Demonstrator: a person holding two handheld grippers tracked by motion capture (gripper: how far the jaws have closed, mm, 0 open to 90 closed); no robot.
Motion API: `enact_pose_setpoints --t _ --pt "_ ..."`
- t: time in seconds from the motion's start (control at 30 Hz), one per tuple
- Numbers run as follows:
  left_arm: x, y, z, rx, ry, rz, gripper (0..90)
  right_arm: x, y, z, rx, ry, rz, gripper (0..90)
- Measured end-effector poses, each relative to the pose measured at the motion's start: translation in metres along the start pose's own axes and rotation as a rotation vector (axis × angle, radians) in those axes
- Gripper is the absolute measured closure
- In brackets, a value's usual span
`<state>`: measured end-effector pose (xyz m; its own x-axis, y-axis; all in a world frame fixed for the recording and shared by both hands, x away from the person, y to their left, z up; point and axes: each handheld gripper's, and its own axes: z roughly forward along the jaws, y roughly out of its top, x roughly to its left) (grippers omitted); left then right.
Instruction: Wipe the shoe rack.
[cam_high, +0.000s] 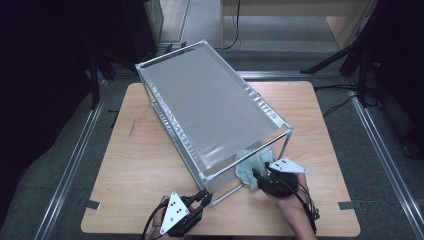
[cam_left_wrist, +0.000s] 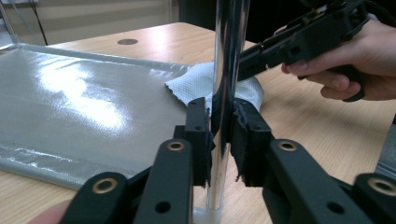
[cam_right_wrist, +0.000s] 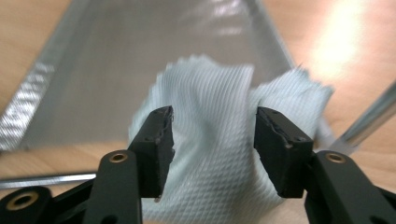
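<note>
Where the left gripper (cam_left_wrist: 223, 135) meets the rack, its ribbed black rubber pads are clamped narrowly on a polished chrome post (cam_left_wrist: 227, 70), a round upright tube whose foot is seated in a pale plastic socket on the table. In the high view the same left gripper (cam_high: 204, 198), carried under a grey three-cornered plate dotted with black marks, is seen at the near corner of the rack (cam_high: 212, 114), a long rectangular frame of thin shiny metal rods with glossy grey sheets stretched as shelves. The right gripper (cam_right_wrist: 214, 140) is held with its matte black jaws parted, no pad being pressed on anything; a crumpled pale blue-green cloth (cam_right_wrist: 212, 116) with a fine waffle-like weave is seen between and behind them. In the high view the right gripper (cam_high: 259, 176) is found just beside the cloth (cam_high: 248, 165), which lies bunched at the near end of the lower shelf, under the top sheet's edge. Everything is borne by a light wooden table (cam_high: 140, 165) with a smooth grained top and rounded corners.
</note>
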<state>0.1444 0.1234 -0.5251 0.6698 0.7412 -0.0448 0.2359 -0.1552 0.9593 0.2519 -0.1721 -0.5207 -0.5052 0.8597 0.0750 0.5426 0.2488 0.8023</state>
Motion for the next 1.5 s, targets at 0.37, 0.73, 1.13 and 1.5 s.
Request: enact_pose_setpoints --t 0.37,0.73,1.13,1.5 --pt "0.0 0.0 -0.001 0.007 0.004 0.019 81.4 -0.011 -0.008 0.019 0.035 -0.127 0.031 35.8" --pt "0.0 0.0 -0.001 0.008 0.01 0.013 81.2 -0.009 -0.013 0.02 0.049 -0.094 0.033 52.1" --pt "0.001 -0.001 -0.001 0.004 0.002 0.004 81.9 -0.01 0.0 0.026 -0.003 -0.22 0.002 81.9" --pt "0.0 -0.001 -0.001 0.003 0.002 0.002 82.0 0.033 -0.009 0.039 0.061 -0.011 -0.074 82.2"
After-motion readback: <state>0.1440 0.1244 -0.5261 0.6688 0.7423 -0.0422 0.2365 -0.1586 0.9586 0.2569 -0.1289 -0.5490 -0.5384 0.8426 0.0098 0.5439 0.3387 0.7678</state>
